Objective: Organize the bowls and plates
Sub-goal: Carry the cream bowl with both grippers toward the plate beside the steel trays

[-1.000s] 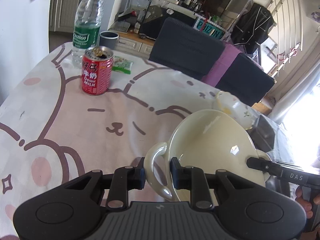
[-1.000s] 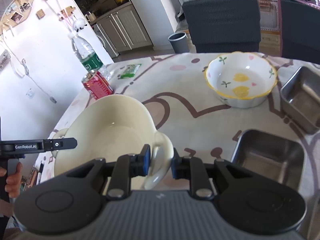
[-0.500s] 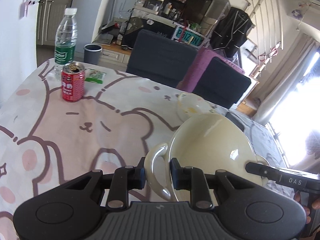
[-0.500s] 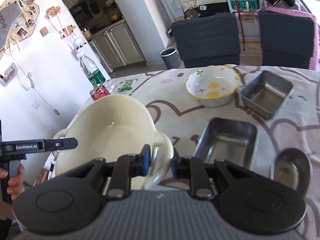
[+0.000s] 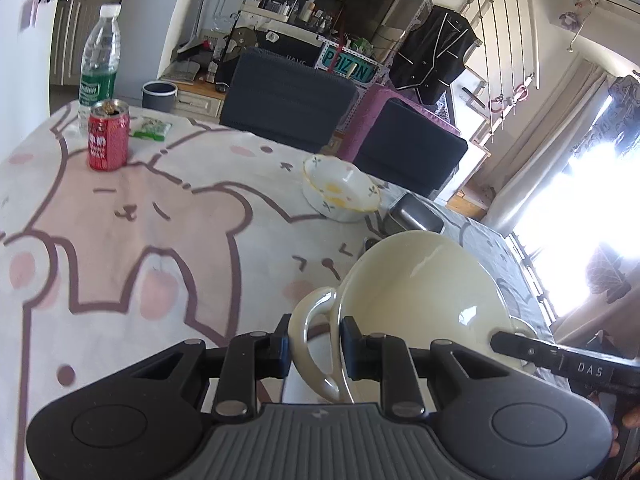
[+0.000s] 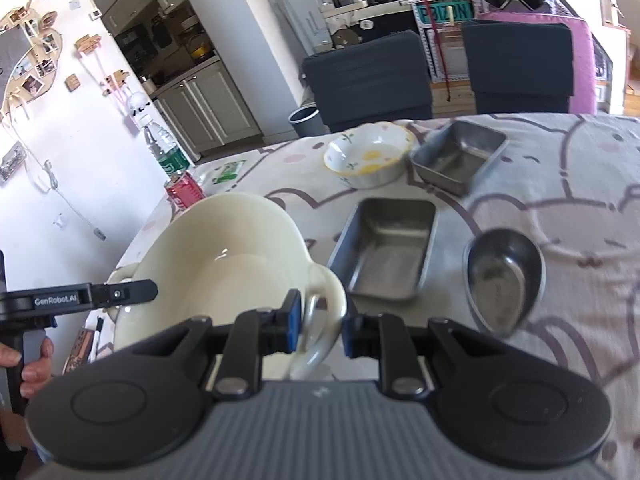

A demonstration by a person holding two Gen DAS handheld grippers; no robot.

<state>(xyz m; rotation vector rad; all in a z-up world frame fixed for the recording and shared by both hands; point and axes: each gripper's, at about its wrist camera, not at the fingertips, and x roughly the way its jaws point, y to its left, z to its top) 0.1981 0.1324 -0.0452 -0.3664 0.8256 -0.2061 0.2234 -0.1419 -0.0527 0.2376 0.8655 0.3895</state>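
Gripping one loop handle each, the left tongs (image 5: 314,346) and the right tongs (image 6: 320,326) stand narrow, clamped on opposite sides of the cream two-handled bowl (image 6: 224,248), which hangs between them clear of the tabletop (image 5: 132,248), low in both frames. This looks like the carrying step: the bowl is lifted and on its way to wherever it should rest. Just past it in the right wrist view lie a long steel tray (image 6: 386,246) at centre and an oval steel dish (image 6: 504,276) to the right. Farther up sit a square steel tray (image 6: 458,156) and, beside it, a scalloped bowl with yellow fruit (image 6: 368,156). Toward the upper left of the left wrist view stand a red can (image 5: 108,136) and a water bottle (image 5: 100,56), with dark chairs (image 5: 288,108) behind. Next, I judge, both hands must travel level and together, then lower the bowl onto a bare patch, or nest the smaller bowl inside, before either grip loosens.
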